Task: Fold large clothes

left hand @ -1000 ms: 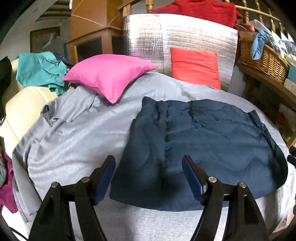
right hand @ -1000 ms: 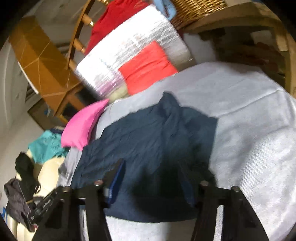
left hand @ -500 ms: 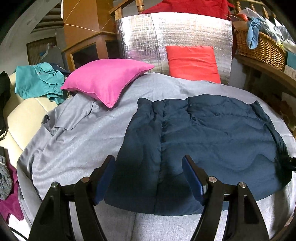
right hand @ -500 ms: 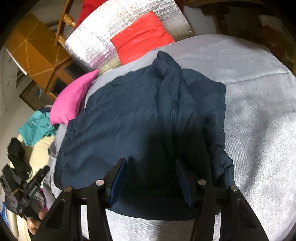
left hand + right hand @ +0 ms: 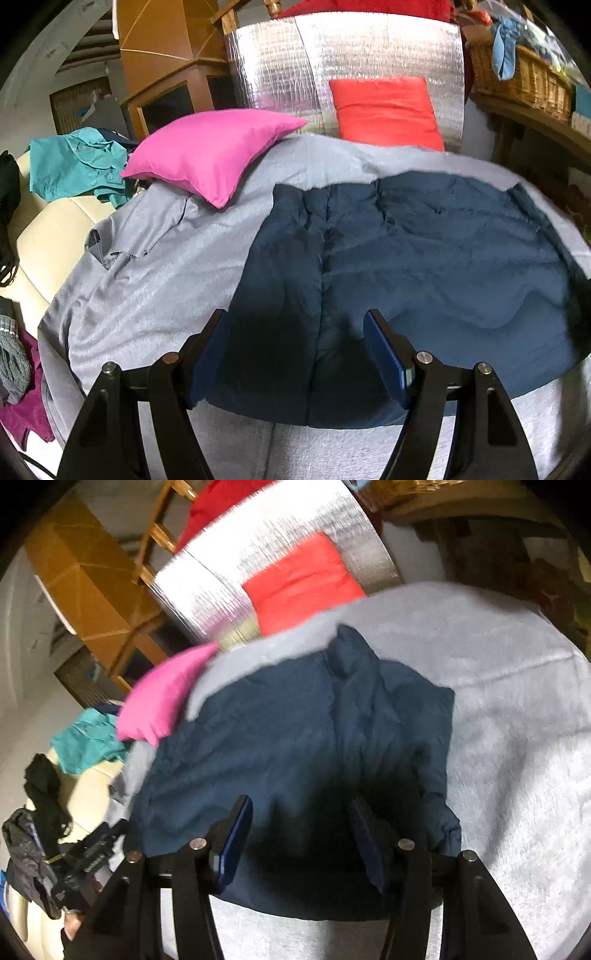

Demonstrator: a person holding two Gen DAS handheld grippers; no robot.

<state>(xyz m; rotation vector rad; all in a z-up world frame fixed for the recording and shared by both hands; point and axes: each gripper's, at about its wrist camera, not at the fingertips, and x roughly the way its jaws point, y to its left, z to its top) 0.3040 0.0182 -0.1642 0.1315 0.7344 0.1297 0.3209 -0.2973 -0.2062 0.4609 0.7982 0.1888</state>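
No writing is legible anywhere. The navy garment (image 5: 424, 266) lies flat on the grey-covered bed (image 5: 155, 280), directly ahead of both tools. The left tool (image 5: 295, 354) gapes, gripping nothing. The right tool (image 5: 301, 834) is opening, its pads clear of the cloth. Only the right view shows a bunched sleeve (image 5: 439, 823); only the left shows the wicker basket (image 5: 524, 79).

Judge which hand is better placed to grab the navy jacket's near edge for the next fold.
Left, marginally. The left gripper stands open, squarely over the navy jacket near its hem and the frame is sharp. The right gripper also hovers open above it, but over bunched fabric.
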